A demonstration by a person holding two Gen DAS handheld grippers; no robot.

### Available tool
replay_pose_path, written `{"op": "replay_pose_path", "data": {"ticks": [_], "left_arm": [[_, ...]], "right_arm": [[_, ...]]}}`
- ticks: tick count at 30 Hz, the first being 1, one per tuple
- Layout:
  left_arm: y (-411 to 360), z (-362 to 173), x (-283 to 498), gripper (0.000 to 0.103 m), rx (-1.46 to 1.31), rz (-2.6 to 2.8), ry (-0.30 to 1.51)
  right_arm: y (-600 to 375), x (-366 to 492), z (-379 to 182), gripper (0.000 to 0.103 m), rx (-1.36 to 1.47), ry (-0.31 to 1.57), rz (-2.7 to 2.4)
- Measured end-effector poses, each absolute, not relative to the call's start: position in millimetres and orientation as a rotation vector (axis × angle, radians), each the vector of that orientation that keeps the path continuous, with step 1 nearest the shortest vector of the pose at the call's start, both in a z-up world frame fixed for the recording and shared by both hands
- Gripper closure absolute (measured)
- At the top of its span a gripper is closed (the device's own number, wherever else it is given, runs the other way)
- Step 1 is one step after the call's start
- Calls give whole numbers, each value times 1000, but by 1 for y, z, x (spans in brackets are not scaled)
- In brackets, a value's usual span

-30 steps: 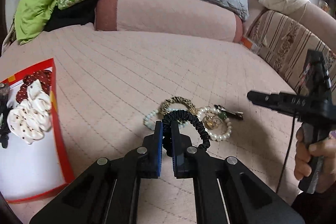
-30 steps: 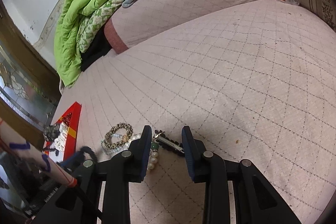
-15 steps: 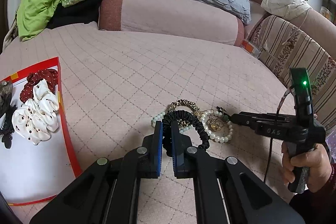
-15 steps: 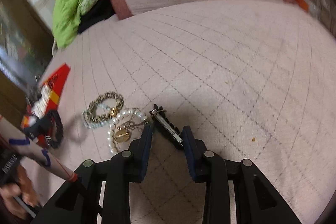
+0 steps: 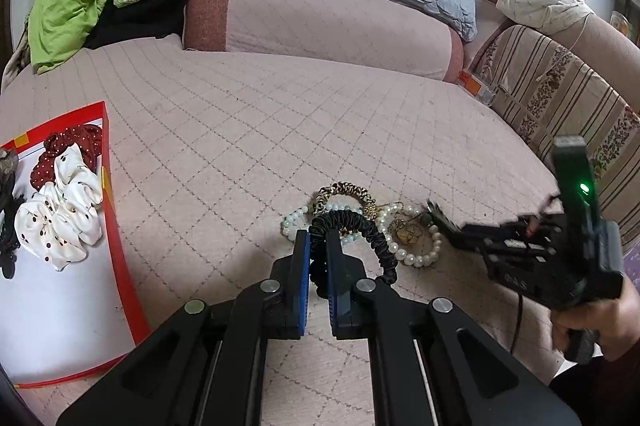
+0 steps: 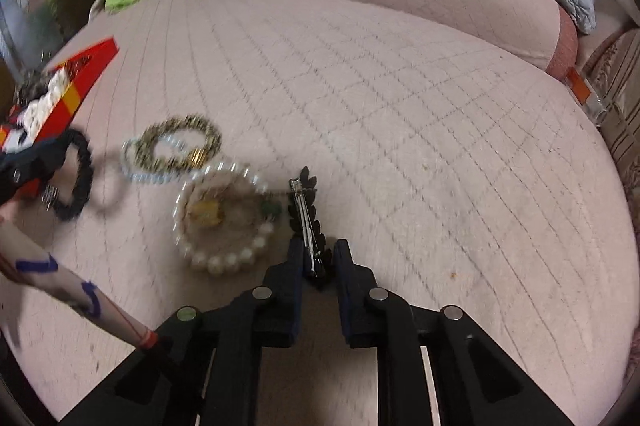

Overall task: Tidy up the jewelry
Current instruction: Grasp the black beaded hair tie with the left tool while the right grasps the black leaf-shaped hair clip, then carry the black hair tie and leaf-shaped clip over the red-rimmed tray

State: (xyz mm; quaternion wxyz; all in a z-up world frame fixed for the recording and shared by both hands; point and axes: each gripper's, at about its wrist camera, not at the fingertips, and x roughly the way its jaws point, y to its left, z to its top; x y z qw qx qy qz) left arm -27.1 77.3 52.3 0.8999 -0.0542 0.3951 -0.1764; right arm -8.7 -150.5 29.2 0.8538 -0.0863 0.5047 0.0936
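Between the two blue pads of the left hand-held gripper (image 5: 318, 250) sits a black ruffled cloth hair band (image 5: 352, 226). The pads are pinched tight on one side of it, and the rest of the band loops out to the right above the bed.

Just past the band, a small pile of jewelry lies on the pink quilted bed cover (image 5: 240, 130). A gold and black twisted bracelet (image 5: 344, 192) lies on top of a pale green bead bracelet (image 5: 294, 220). A white pearl bracelet (image 5: 416, 254) lies just beside them, with a gold round charm (image 5: 406, 236) inside its ring.

The right hand-held gripper (image 6: 318, 258) has its fingers close on both sides of a black leaf-shaped hair clip with a silver metal bar (image 6: 306, 214). It is too blurry to tell if the fingers press it. The clip touches the bed next to the pearls.

Far to the left is a red-edged white box lid (image 5: 116, 226). A white spotted cloth scrunchie (image 5: 60, 218) and a red dotted cloth scrunchie (image 5: 76, 146) lie in it.
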Motion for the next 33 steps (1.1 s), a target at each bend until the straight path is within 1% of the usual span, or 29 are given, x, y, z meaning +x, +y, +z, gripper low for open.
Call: {"op": "replay_pose_path", "data": {"ticks": [4, 8, 12, 20, 24, 33], "left_arm": [[76, 57, -32, 96, -108, -375, 804], [80, 63, -41, 96, -102, -374, 781], [89, 74, -54, 96, -94, -365, 736], [122, 86, -79, 96, -120, -294, 687], [142, 91, -88, 96, -110, -237, 663], [178, 94, -94, 96, -134, -166, 654]], "right_arm": [[-164, -36, 41, 88, -94, 1101, 200], [-191, -58, 47, 88, 186, 1119, 253], [-188, -85, 65, 88, 326, 1025, 348], [-118, -99, 106, 88, 219, 825, 436], [-93, -94, 111, 87, 197, 799, 460], [-47, -86, 107, 87, 165, 812, 515]]}}
